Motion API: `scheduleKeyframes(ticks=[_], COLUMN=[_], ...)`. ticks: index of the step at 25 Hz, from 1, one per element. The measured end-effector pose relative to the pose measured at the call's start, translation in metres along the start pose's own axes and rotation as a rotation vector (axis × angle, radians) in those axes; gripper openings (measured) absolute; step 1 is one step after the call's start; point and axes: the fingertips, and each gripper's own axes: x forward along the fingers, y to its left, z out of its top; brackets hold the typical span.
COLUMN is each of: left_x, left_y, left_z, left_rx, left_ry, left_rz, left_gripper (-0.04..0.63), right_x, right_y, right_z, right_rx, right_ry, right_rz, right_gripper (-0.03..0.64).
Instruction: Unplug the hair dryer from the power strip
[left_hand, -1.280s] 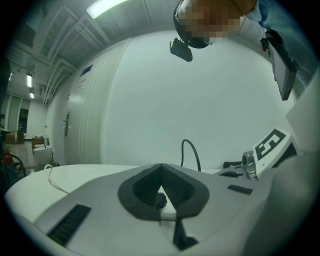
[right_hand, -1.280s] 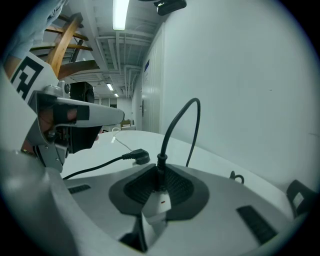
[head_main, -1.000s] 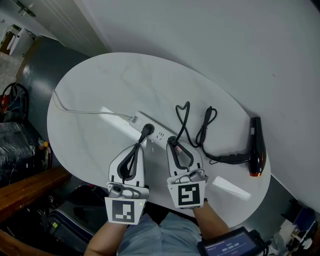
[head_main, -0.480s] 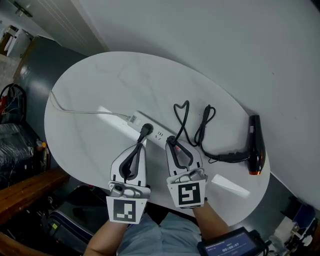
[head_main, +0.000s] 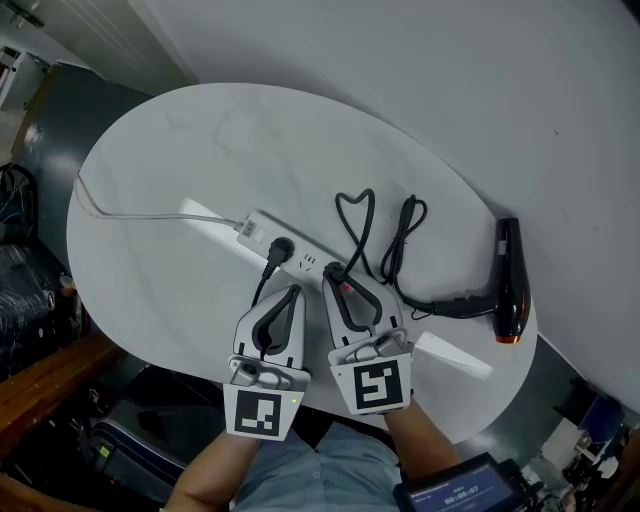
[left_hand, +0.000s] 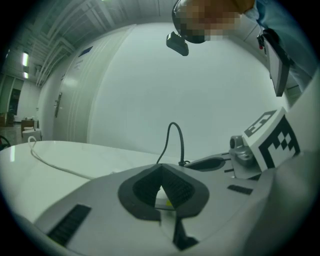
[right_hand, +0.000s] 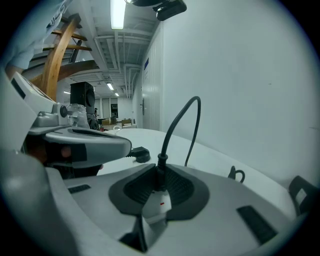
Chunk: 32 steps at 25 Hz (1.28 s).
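Observation:
A white power strip (head_main: 252, 228) lies across the round white table (head_main: 180, 150). One black plug (head_main: 280, 248) sits in it, and its cable runs down towards my left gripper (head_main: 292, 291). That gripper is shut and empty, its tips just short of the strip's near edge. My right gripper (head_main: 334, 272) is at the strip's right end, shut on the hair dryer's plug. The black cord (right_hand: 177, 125) rises from between its pads (right_hand: 175, 187), with a white piece with a red mark below. The cord (head_main: 362, 225) loops to the black hair dryer (head_main: 510, 285) at the right.
A small white box (head_main: 455, 357) lies near the table's front right edge. The strip's pale lead (head_main: 130, 215) runs off to the left rim. A plain white wall stands behind the table. Dark clutter fills the floor at the left.
My left gripper has drawn back from the black plug towards the person and sunk a little. The right gripper keeps its grip in the same place. The head view has shifted.

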Motion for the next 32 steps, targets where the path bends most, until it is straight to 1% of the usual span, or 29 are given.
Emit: scheduleKeyframes(ticks=[4,8,12,18,22,24,26,29,32], left_x=[0.007,0.014,0.018,0.019,0.020,0.019,0.015,0.005,-0.005], left_y=[0.000,0.001,0.001,0.000,-0.007,-0.012,-0.017,-0.025,-0.033], left_z=[-0.006,-0.014,-0.021,-0.017,-0.009,-0.005,0.002,0.012,0.020], left_rx=[-0.024,-0.037,-0.054,-0.041,-0.024,-0.012,0.001,0.019,0.042], left_ry=[0.007,0.022,0.032,0.028,0.018,0.009,-0.001,-0.017,-0.041], left_rz=[-0.005,-0.013,-0.012,-0.011,-0.024,-0.032,-0.042,-0.058,-0.071], left_gripper=[-0.005,-0.005,-0.005,-0.005,-0.005,-0.005,-0.005,-0.005,-0.005], right_x=[0.000,-0.002,-0.005,-0.011,-0.016,-0.018,-0.022,-0.033,-0.043], right_y=[0.002,-0.003,-0.006,-0.014,-0.023,-0.029,-0.034,-0.036,-0.036], right_z=[0.000,0.005,0.001,-0.003,-0.006,-0.009,-0.013,-0.025,-0.030], right_rx=[-0.002,0.002,0.002,0.005,0.013,0.039,0.100,0.224,0.253], right_ry=[0.014,0.000,0.018,0.017,0.005,-0.008,-0.017,0.019,0.029], right_rz=[0.009,-0.001,-0.002,-0.025,-0.064,-0.097,-0.129,-0.163,-0.178], right_gripper=[0.054,0.052,0.052,0.052,0.052,0.054,0.063,0.129,0.140])
